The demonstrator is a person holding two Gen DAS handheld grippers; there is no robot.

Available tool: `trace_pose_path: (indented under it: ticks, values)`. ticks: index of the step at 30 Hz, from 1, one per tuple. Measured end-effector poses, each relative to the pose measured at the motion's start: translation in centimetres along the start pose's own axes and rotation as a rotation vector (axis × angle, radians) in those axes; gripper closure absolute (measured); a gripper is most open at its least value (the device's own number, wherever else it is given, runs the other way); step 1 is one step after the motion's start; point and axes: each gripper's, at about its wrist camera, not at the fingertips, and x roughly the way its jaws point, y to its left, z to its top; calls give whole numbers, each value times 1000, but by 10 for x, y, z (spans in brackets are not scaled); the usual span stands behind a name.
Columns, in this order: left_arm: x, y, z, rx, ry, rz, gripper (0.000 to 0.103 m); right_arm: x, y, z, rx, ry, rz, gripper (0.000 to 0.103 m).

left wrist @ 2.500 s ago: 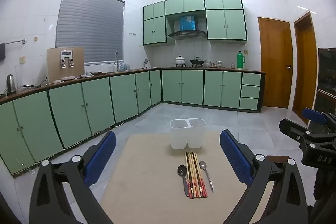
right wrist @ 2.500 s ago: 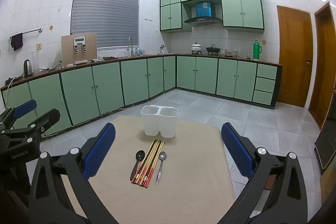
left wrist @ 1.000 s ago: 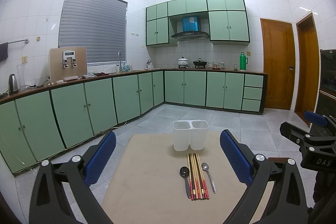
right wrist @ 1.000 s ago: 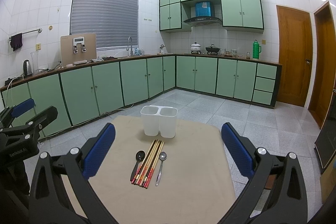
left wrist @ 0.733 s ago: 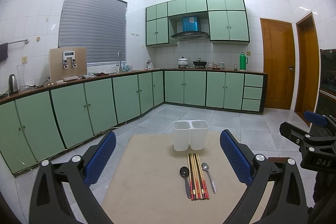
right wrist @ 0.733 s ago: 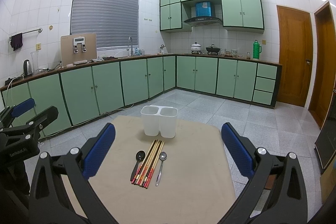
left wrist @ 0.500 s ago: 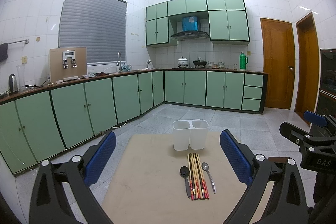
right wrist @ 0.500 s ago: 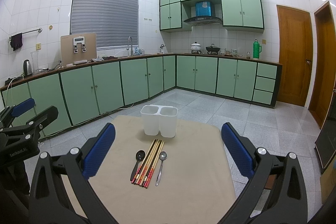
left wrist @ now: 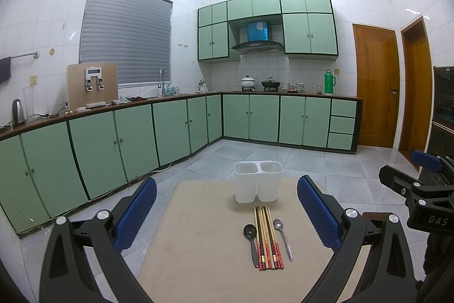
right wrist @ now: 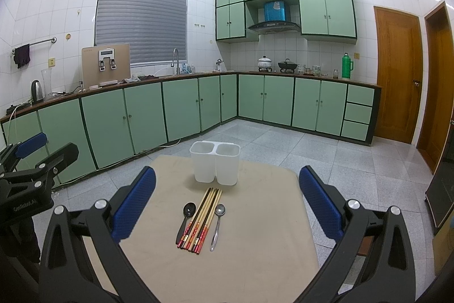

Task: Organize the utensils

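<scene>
Nothing sorted yet; both grippers hang over the near edge of the table, jaws spread wide, nothing held.

Left gripper and right gripper both released; each one shows at the edge of the other's view.

Layout on the table:
- holder, white, two compartments, both look empty, stands near the far edge
- chopsticks, a tight flat bundle, tips just short of the holder, red ends toward the near edge
- black spoon just left of the bundle; bowl toward the holder
- metal spoon just right of the bundle; same orientation

Handling, my read:
- chopsticks: light, stiff, thin, likely slick lacquer; lying flush on the table so pads must go down to the surface; pinch across the bundle near mid-length so it doesn't tip; sticks may fan out or roll if the grip is off-centre
- metal spoon: light, rigid, smooth and slippery; take the handle mid-way, not the bowl; thin handle leaves little to bite on
- black spoon: probably plastic, very light; same grab point on the handle
- holder: thin plastic, light, could slide or tip if knocked while dropping things in; lower items in rather than shove

Nothing fragile here; the main risk is slip.
</scene>
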Motion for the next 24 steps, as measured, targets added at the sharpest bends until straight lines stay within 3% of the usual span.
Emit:
trace_pose_path:
  ticks: [16, 17, 24]
  values:
    - [10, 5, -1, 1, 20, 3, 6, 2, -1, -1, -11, 3, -3, 5]
    - [11, 5, -1, 0, 23, 3, 6, 17, -1, -18, -10, 6, -3, 5]
    - [34, 8, -7, -1, 68, 11, 6, 40, -5, -20, 4, 51, -2, 5]
